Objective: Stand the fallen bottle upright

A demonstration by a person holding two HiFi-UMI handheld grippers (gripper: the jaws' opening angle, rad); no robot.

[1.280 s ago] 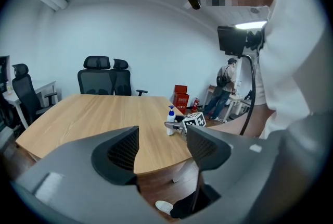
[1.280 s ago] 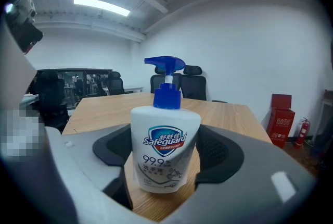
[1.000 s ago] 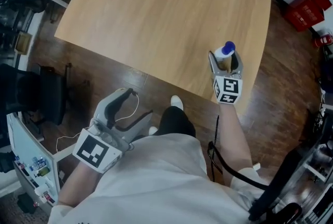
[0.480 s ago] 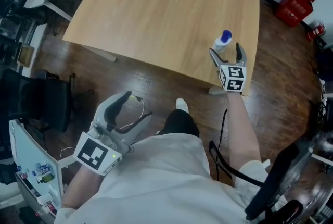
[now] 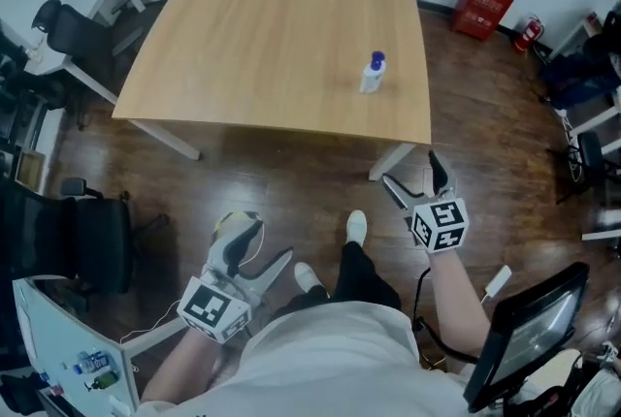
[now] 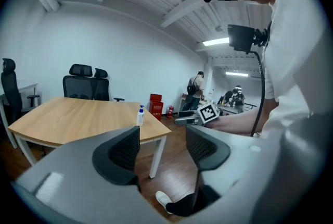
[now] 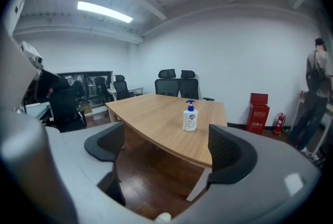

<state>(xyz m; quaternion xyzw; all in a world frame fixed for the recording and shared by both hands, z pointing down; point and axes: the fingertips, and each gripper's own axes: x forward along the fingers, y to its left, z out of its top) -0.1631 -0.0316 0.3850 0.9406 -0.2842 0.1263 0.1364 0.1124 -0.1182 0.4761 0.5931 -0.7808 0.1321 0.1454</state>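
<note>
Wooden surface (image 5: 262,47) carries the bottle (image 5: 373,74) upright near its three o'clock edge, with left claw (image 5: 254,255) and right claw (image 5: 412,180) released and empty, well apart from it, so I think only a bumped surface could topple it.

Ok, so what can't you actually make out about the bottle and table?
Bottle label: too small to read in the head view and both gripper views.
Table far legs: head view, hidden under the tabletop.
Table's near corner: right gripper view, covered by a jaw of the right gripper.
</note>
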